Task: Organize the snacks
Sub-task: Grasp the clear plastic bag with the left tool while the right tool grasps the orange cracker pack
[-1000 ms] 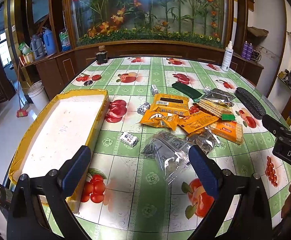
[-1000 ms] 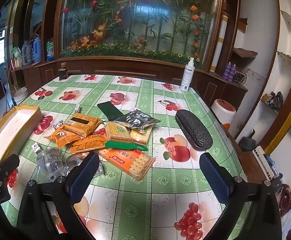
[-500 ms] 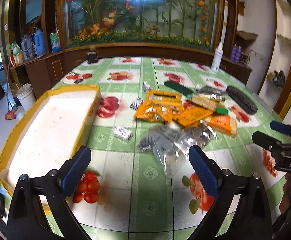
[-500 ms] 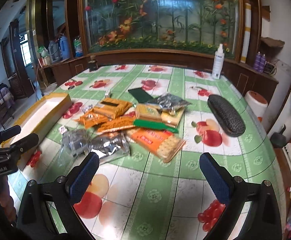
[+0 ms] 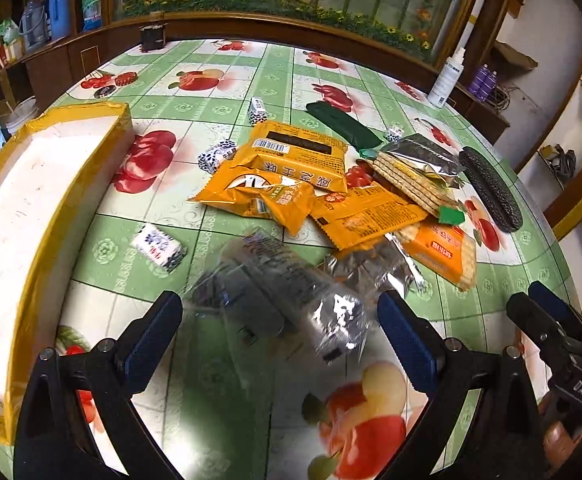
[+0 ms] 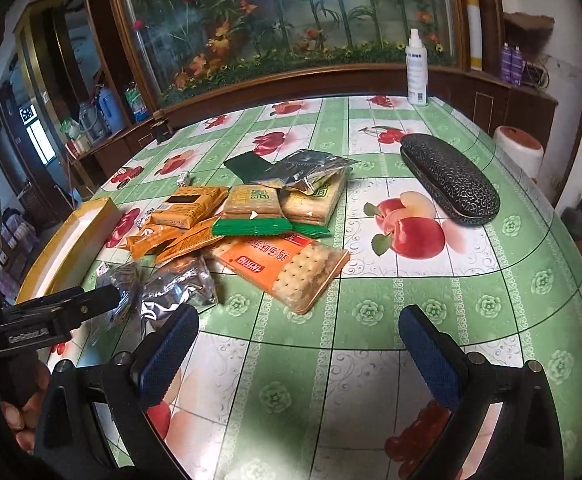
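Observation:
A pile of snacks lies mid-table: orange packets (image 5: pixel 299 156), a cracker pack with an orange label (image 6: pixel 283 268), green-labelled cracker packs (image 6: pixel 251 200), silver foil packets (image 6: pixel 179 288) and a clear wrapped packet (image 5: pixel 291 292). My left gripper (image 5: pixel 279 308) is open, low over the table, and the clear packet lies between its fingers. My right gripper (image 6: pixel 299 320) is open just in front of the cracker pack, holding nothing. A yellow-rimmed white box (image 5: pixel 31 200) stands at the left.
Small blue-and-white candies (image 5: pixel 159 246) lie between box and pile. A black textured case (image 6: pixel 447 176) sits right of the snacks, a white spray bottle (image 6: pixel 417 68) at the far edge. A dark green packet (image 5: pixel 343 126) lies behind the pile.
Both grippers have dropped lower and moved in toward the snack pile. The clear packet now sits between the left fingers; the cracker pack is nearer the right ones.

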